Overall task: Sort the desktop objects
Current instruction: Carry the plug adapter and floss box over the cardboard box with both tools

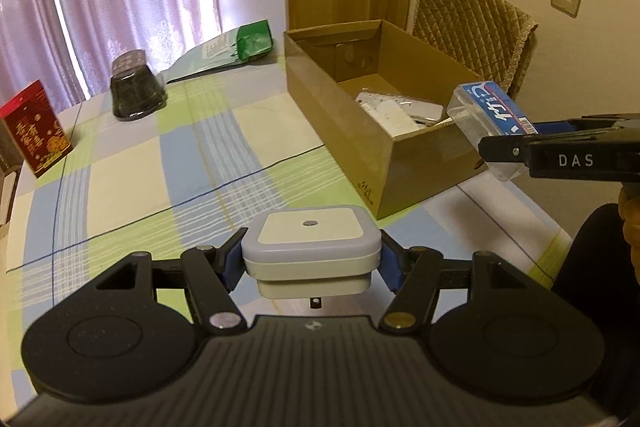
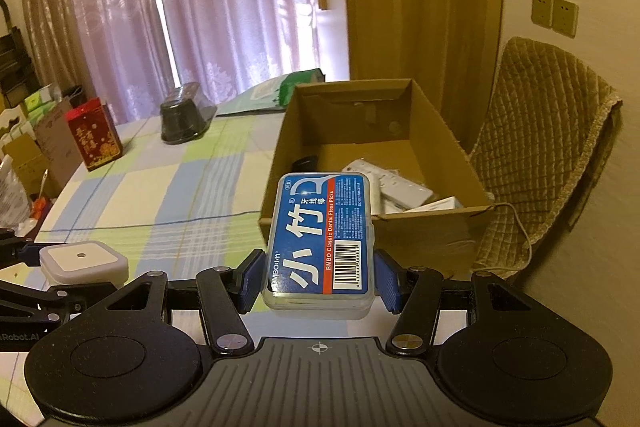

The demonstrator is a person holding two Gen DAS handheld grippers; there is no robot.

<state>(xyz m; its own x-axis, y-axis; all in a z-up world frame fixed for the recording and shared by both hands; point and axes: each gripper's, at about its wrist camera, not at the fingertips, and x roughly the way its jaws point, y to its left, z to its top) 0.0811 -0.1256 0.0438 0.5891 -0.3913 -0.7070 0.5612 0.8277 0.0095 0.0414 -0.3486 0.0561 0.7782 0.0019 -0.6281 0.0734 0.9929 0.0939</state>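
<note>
My left gripper [image 1: 311, 259] is shut on a white square plug-in night light [image 1: 311, 247], held above the checked tablecloth. The same night light [image 2: 83, 263] shows at the far left of the right wrist view. My right gripper [image 2: 320, 279] is shut on a clear floss pick box with a blue label [image 2: 322, 239], held just before the near wall of an open cardboard box [image 2: 440, 231]. From the left wrist view the floss pick box [image 1: 490, 123] hangs over the cardboard box's [image 1: 340, 115] right near corner. White items [image 2: 404, 191] lie inside the cardboard box.
A red gift box [image 1: 36, 129], a black plastic container [image 1: 138, 91] and a green bag [image 1: 236, 45] stand on the far side of the table [image 1: 160, 167]. A quilted chair [image 2: 548, 147] sits right of the cardboard box. Curtains hang behind.
</note>
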